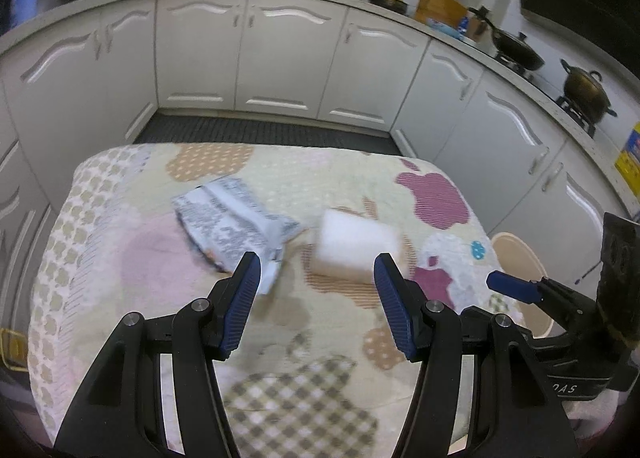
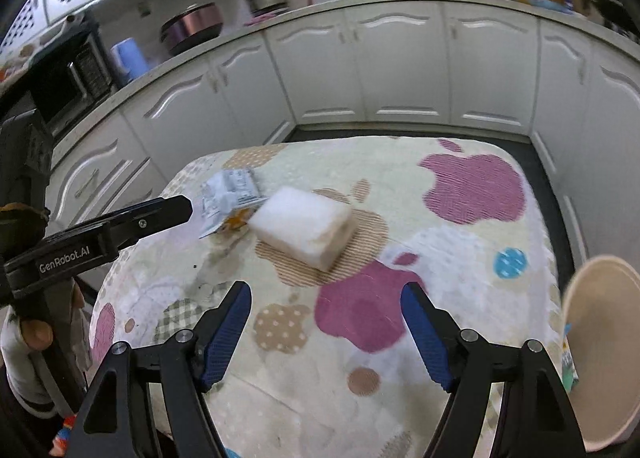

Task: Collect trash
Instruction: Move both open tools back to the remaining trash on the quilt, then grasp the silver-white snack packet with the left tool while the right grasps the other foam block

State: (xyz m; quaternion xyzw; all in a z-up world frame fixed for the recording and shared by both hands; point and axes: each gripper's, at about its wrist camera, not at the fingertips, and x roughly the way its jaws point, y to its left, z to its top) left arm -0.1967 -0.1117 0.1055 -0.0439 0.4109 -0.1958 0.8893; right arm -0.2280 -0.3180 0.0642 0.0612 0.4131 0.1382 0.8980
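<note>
A crumpled silver-white printed wrapper lies on the patterned tablecloth, and a white foam block lies just right of it. My left gripper is open and empty, hovering just short of both. In the right wrist view the wrapper and the foam block lie ahead on the tablecloth. My right gripper is open and empty, hovering above the cloth short of the block. The left gripper's arm reaches in from the left.
A beige bin stands off the table's right edge, also in the left wrist view. White kitchen cabinets wrap around the table, with pots and a microwave on the counter. A dark floor mat lies beyond the table.
</note>
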